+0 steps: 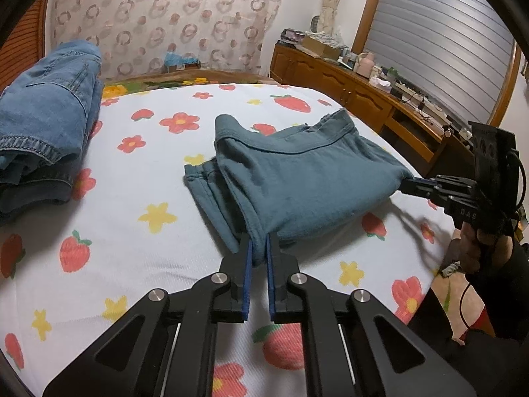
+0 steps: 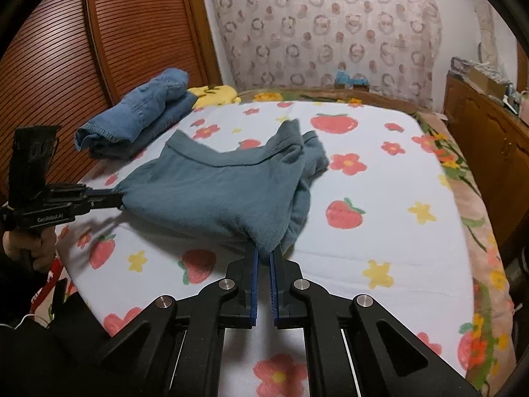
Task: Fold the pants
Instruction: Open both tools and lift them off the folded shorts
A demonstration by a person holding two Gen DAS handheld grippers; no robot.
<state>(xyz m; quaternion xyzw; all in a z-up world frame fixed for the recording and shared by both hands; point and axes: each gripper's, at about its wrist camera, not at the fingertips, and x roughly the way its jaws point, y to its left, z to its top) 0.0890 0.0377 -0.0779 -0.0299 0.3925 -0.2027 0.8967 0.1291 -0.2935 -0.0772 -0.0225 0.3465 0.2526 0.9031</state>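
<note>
- The soft teal knit pants (image 1: 297,178), already folded to a thick bundle, lie mid-bed on the white strawberry-and-flower bedsheet (image 1: 139,198).
- The left tool (image 1: 259,254) pinches the bundle's near left corner; the right tool (image 2: 264,254) pinches the near right corner.
- Judging by the lifted near edge, a fold is in hand; next comes carrying that edge toward the far waistband, both corners level.
- A folded blue denim pile (image 1: 46,115) sits far left.
</note>
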